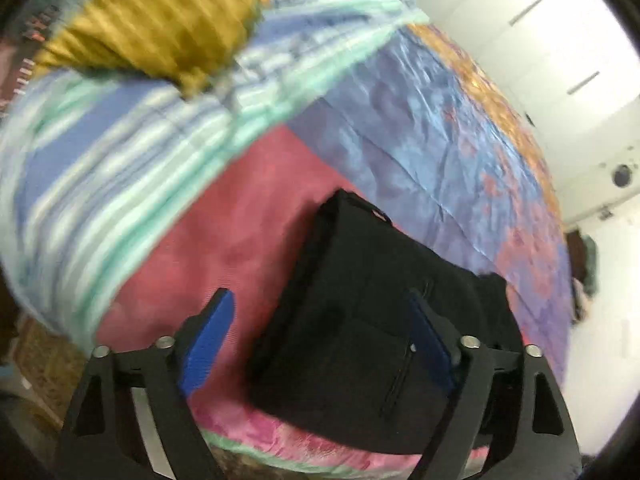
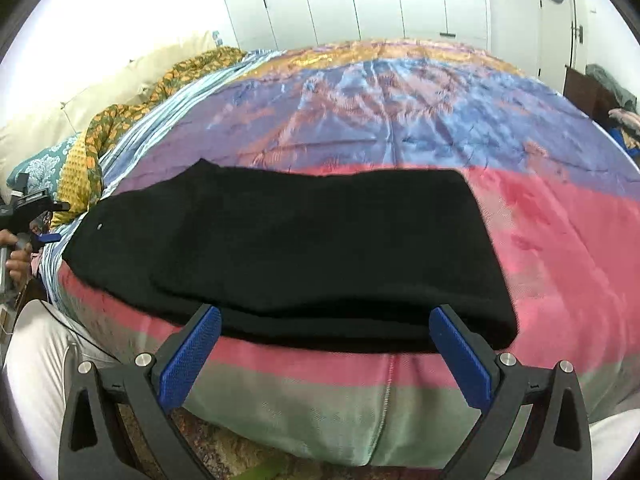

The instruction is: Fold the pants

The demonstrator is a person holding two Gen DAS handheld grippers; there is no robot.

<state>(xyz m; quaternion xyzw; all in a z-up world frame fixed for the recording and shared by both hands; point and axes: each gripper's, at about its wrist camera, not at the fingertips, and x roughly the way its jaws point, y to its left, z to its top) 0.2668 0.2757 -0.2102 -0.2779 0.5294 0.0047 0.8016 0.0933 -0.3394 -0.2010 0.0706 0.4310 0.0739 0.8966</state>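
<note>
Black pants (image 2: pixel 300 240) lie folded into a long flat band across the pink stripe of the bedspread (image 2: pixel 400 100), near the bed's front edge. My right gripper (image 2: pixel 326 312) is open just above that front edge, its blue pads apart and off the cloth. In the left wrist view the pants (image 1: pixel 352 264) show a zip pocket. My left gripper (image 1: pixel 320 296) hovers open over their end, one pad over the pink cover and one over the black cloth, holding nothing. The right wrist view shows the left gripper (image 2: pixel 40 216) far left, in a hand.
A striped blue-green blanket (image 1: pixel 120 160) and a mustard cloth (image 1: pixel 160 20) are bunched at the head of the bed, beside cream pillows (image 2: pixel 80 100). White wardrobe doors (image 2: pixel 360 0) stand behind the bed. A leg in white trousers (image 2: pixel 40 360) is at the lower left.
</note>
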